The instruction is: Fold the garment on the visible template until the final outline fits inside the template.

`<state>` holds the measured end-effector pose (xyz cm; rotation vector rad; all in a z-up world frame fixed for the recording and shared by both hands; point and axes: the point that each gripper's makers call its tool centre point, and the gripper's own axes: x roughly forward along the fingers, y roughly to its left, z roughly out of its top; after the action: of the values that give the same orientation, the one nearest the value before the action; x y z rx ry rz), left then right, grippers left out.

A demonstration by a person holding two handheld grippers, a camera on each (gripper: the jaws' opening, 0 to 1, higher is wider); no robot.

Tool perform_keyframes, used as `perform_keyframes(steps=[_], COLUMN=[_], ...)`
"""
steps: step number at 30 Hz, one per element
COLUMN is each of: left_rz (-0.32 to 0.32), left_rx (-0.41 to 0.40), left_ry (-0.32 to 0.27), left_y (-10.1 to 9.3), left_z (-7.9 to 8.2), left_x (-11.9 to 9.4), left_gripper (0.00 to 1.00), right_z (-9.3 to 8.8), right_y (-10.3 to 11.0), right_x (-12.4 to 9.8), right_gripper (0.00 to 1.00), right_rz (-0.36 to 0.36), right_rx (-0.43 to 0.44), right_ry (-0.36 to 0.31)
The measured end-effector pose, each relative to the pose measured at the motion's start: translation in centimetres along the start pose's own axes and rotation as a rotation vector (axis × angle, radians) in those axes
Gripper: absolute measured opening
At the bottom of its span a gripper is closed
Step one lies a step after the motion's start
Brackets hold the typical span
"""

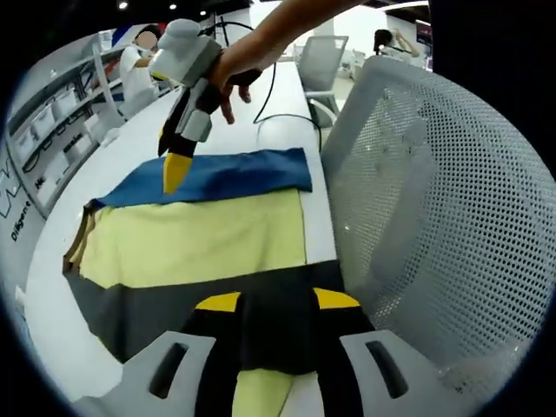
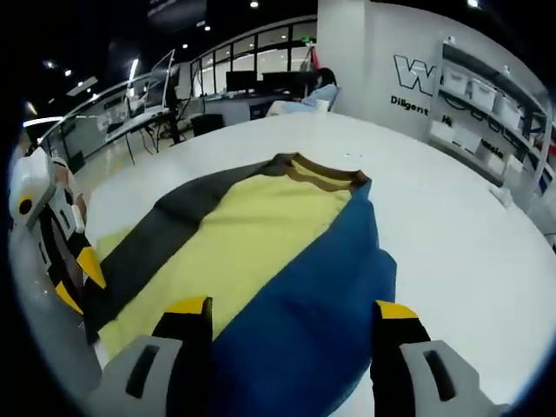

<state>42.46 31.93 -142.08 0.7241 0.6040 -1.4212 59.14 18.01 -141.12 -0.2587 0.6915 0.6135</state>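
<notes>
Here the garment point(image 2: 261, 252) lies flat on the white table point(image 2: 452, 234), in three long bands: dark grey, pale yellow and blue, with a brown collar at the far end in the right gripper view. In that view the right claw point(image 2: 291, 317) has its yellow-tipped jaws spread apart over the near blue edge, gripping nothing, and bare tabletop stretches wide on the blue side and beyond the collar. The left claw point(image 2: 74, 278) comes in at the left rim of that view beside the grey edge, and whether it touches the cloth is hard to tell. In the left gripper view the left claw point(image 1: 276, 301) also stands open, its jaws over the grey band, whose near edge they hide. Across the cloth a hand point(image 1: 234, 65) holds the right claw point(image 1: 176, 169), its yellow tip pointing down at the blue band. A white mesh chair point(image 1: 434, 200) crowds the table edge just beside the garment's end, leaving little room there. No template outline can be made out.
</notes>
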Motion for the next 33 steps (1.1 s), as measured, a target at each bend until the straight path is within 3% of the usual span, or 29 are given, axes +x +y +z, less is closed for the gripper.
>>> perform_keyframes(steps=[17,27,33], left_rz=[-0.054,-0.099,-0.108], left_rx=[0.019,0.041,0.050], left_ry=[-0.028,-0.015,-0.004], left_y=[-1.9,-3.1,-3.4], left_z=[1.2,1.0,0.6], left_x=[0.4,0.9,1.1], left_gripper=[0.23,0.21,0.20], right_z=[-1.4,-3.9,-5.9], right_y=[5.0,9.5,11.0], right_x=[-4.0,-6.1,-6.3], right_gripper=[0.60,0.48,0.48], right_rz=[0.123,0.236,0.281], right_rx=[-0.113,-0.181,-0.210], right_ry=[-0.040,-0.011,0.028])
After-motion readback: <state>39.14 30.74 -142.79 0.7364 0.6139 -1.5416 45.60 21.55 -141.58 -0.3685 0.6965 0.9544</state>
